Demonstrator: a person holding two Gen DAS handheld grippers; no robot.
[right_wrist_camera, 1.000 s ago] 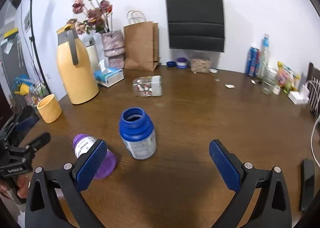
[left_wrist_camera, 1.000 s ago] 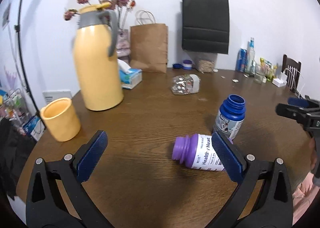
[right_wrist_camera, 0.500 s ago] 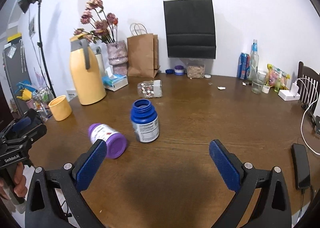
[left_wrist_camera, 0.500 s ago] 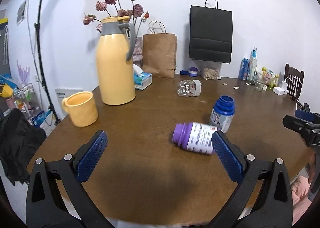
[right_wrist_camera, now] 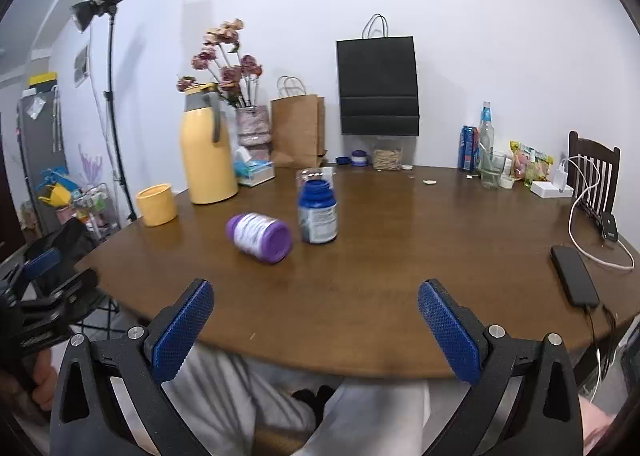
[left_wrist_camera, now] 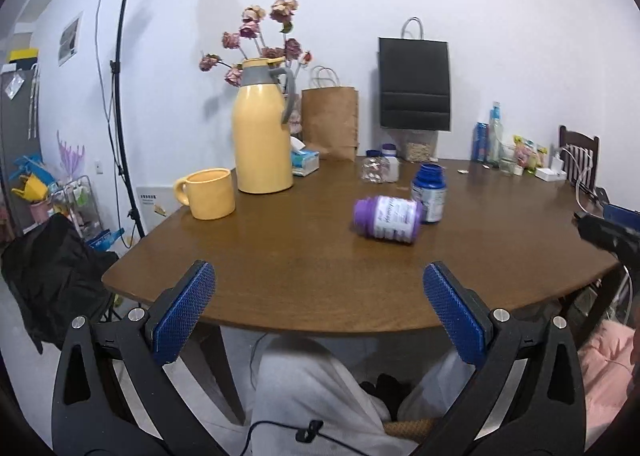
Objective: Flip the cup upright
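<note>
A yellow cup (left_wrist_camera: 208, 193) stands upright with its mouth up at the left edge of the brown table (left_wrist_camera: 304, 272), beside a tall yellow thermos (left_wrist_camera: 262, 128); the right wrist view shows the cup (right_wrist_camera: 157, 203) too. My left gripper (left_wrist_camera: 319, 312) is open and empty, held off the table's near edge. My right gripper (right_wrist_camera: 314, 330) is likewise open and empty, back from the near edge. Both are far from the cup.
A purple bottle (right_wrist_camera: 259, 237) lies on its side mid-table next to an upright blue bottle (right_wrist_camera: 318, 212). A clear jar (left_wrist_camera: 378, 169) lies behind. Paper bags, flowers and a tissue box line the back. A phone (right_wrist_camera: 574, 274) with cable lies right. A person's legs are below.
Both grippers have pulled back and away from the table, from over its middle to beyond its near edge. The objects on the table have stayed in place.
</note>
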